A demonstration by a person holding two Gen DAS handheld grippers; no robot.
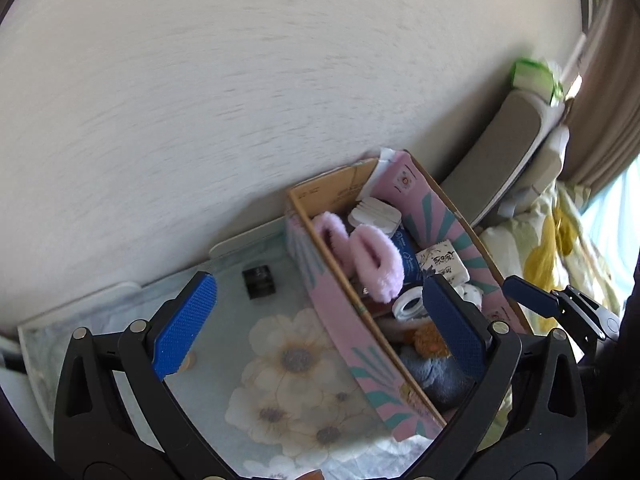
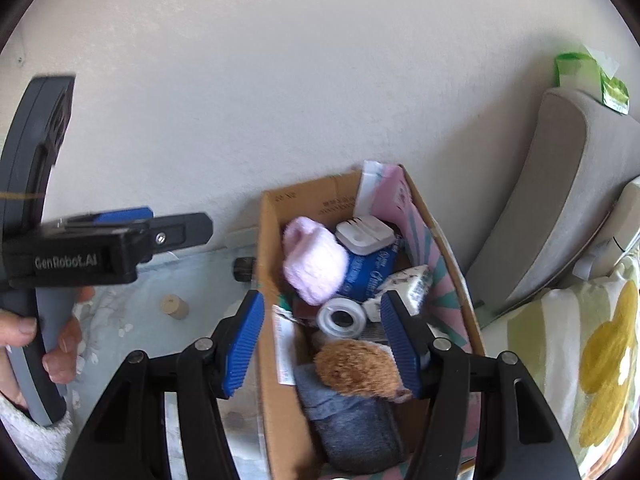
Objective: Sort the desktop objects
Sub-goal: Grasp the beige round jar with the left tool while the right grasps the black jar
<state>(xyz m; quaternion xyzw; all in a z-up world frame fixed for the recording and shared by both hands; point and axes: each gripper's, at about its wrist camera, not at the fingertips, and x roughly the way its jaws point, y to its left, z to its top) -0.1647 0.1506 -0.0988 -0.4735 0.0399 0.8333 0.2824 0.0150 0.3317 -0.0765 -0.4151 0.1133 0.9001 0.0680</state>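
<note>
Bright daylight from the right, motion-blurred wall, fisheye-curved dark edges

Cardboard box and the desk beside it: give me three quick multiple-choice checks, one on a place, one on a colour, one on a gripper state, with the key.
1. Where is the pink fluffy slipper?
A. on the floral mat
B. inside the cardboard box
C. on the grey cushion

2. What colour is the small cube on the floral mat?
A. black
B. white
C. yellow

3. How does the left gripper stand?
A. shut on the slipper
B. shut on nothing
C. open, nothing between its pads

Key: 1 B, the slipper lies among the box's contents; 2 A, it shows dark black against the pale mat; 3 C, the blue pads stand wide apart, only mat and box behind.
</note>
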